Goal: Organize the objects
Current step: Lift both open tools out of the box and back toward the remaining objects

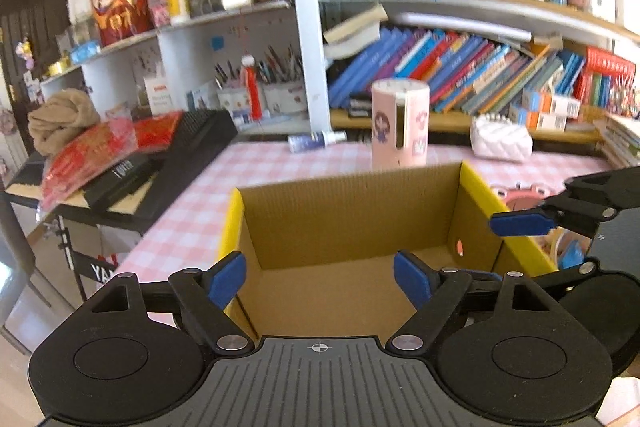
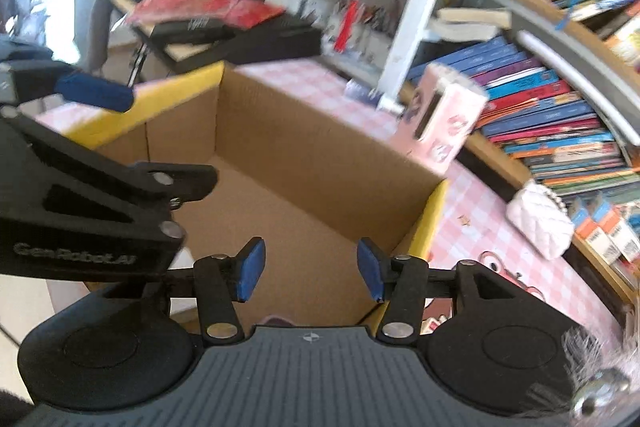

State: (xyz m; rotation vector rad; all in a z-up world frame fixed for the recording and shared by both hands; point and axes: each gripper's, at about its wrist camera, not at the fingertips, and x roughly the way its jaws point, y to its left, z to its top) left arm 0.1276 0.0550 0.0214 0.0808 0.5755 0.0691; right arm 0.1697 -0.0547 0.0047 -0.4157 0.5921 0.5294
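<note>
Now both grippers hover over the cardboard box [image 1: 352,227]; left fingers [image 1: 228,279] wide, right fingers [image 2: 252,267] narrower, nothing held.

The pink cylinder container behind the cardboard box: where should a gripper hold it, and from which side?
Probably grip the pink cylinder container across its middle, coming level from the box side. It stands upright on the checked table, and its round wall gives two opposite faces.
</note>
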